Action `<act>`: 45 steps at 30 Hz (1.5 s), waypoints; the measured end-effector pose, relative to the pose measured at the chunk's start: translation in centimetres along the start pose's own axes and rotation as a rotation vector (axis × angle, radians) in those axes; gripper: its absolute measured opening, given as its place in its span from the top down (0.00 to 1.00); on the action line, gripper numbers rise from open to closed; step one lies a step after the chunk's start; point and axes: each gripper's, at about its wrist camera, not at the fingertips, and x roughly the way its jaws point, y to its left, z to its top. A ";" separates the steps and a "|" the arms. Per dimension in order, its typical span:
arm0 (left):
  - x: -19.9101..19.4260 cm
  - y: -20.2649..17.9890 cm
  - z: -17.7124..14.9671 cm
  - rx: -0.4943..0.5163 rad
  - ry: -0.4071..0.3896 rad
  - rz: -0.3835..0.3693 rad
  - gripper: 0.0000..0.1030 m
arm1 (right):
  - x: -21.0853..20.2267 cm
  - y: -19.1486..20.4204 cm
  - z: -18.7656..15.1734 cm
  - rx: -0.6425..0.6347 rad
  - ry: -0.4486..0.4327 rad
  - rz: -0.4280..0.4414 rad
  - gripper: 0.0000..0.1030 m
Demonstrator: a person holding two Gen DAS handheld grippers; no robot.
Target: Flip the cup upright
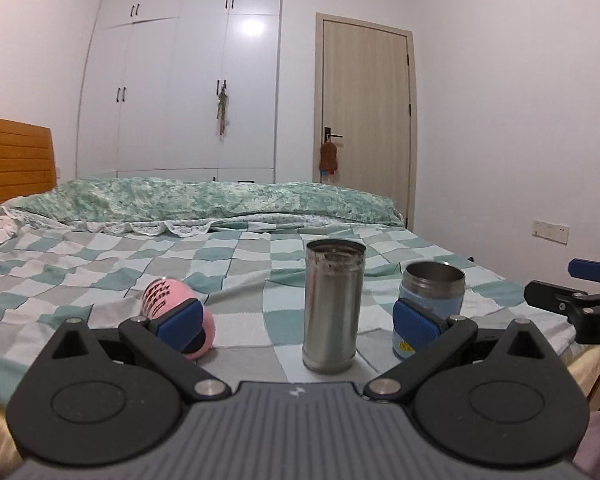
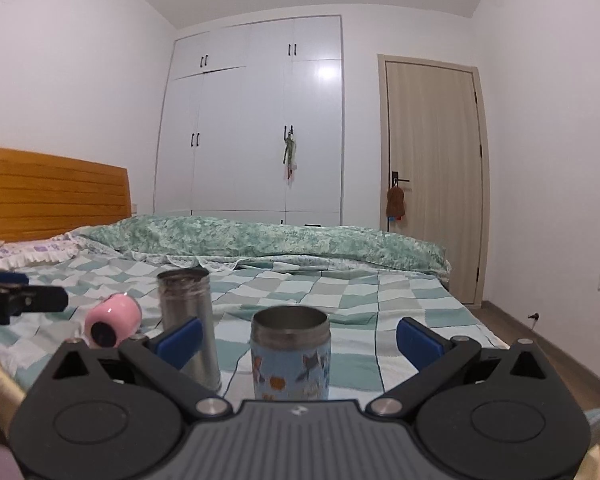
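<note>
A pink cup [image 1: 168, 300] lies on its side on the checked bedspread [image 1: 100, 264], partly behind my left gripper's left finger; it also shows in the right wrist view [image 2: 114, 319]. A tall steel cup [image 1: 332, 306] stands upright, mouth up, between the left fingers and beyond them. A short blue patterned cup [image 1: 434, 296] stands upright to its right, behind the right finger. My left gripper [image 1: 298, 324] is open and empty. My right gripper [image 2: 298, 338] is open and empty, with the blue cup [image 2: 290, 354] standing between its fingers. The steel cup [image 2: 188, 312] stands to its left.
A rolled green quilt [image 1: 204, 200] lies across the far side of the bed. A wooden headboard [image 2: 52, 194] is at the left. White wardrobe [image 1: 180, 92] and a door [image 1: 366, 120] are behind. The bed's right edge drops to the floor [image 2: 548, 340].
</note>
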 end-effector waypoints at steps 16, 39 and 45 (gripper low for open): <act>-2.6 -0.8 -6.7 0.043 -0.105 0.094 0.00 | -3.5 3.8 -5.9 -0.074 -0.048 -0.008 0.00; -3.0 -0.1 -7.1 0.011 -0.122 0.081 0.00 | -3.6 4.1 -6.2 -0.075 -0.046 -0.012 0.00; -2.9 -0.1 -7.1 0.014 -0.122 0.079 0.00 | -3.6 4.0 -6.2 -0.073 -0.046 -0.012 0.00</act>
